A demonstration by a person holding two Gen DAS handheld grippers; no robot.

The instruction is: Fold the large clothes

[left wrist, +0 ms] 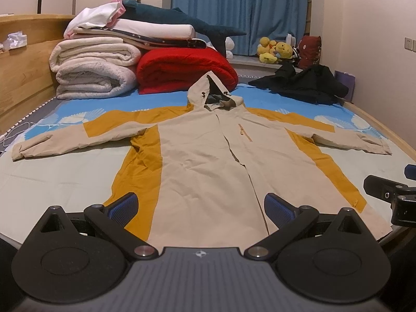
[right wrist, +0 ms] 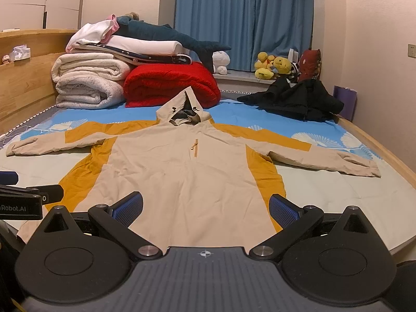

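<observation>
Jacket (left wrist: 202, 156) flat on bed (left wrist: 65, 171), both tongs (left wrist: 200, 208) (right wrist: 206, 209) wide apart

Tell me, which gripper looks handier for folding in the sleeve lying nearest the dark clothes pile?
Right, probably. The right gripper, open, hovers over the jacket toward that sleeve, on the black clothes pile's side. The left gripper, also open, sits further left, nearer the other sleeve.

Beige-and-mustard jacket (left wrist: 208, 161) (red blanket (left wrist: 182, 72), blue fan-patterned sheet (left wrist: 78, 104))
</observation>
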